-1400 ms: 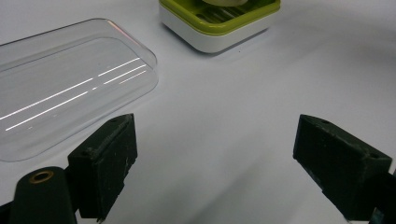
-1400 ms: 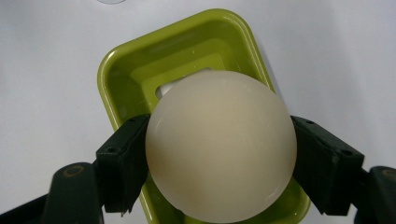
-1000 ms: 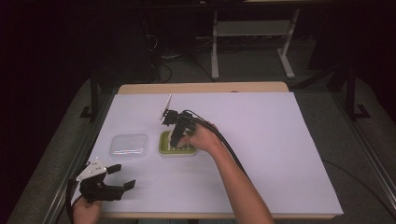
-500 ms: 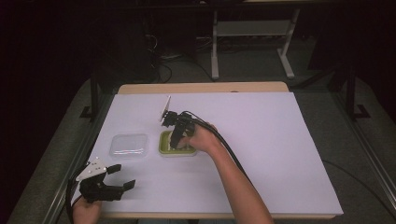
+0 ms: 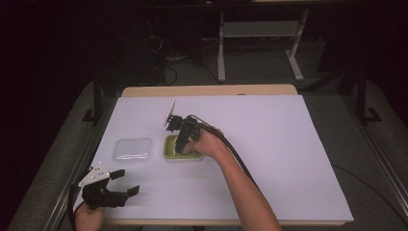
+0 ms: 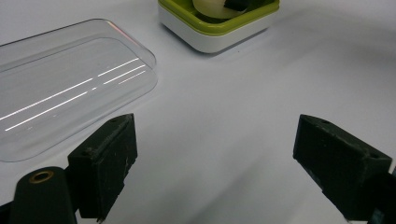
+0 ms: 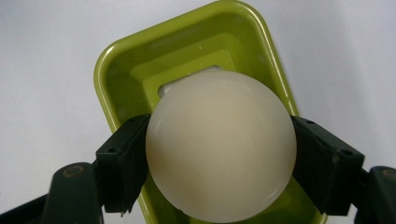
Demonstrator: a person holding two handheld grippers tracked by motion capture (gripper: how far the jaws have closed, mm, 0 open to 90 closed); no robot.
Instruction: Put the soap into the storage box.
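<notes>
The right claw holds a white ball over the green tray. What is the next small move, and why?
Probably lower the ball a little further into the tray, then open. In the right gripper view, the right claw clamps the white ball on both sides above the green tray, whose floor looks bare. The clear lid lies aside, and the left claw is open near the table's edge.
</notes>
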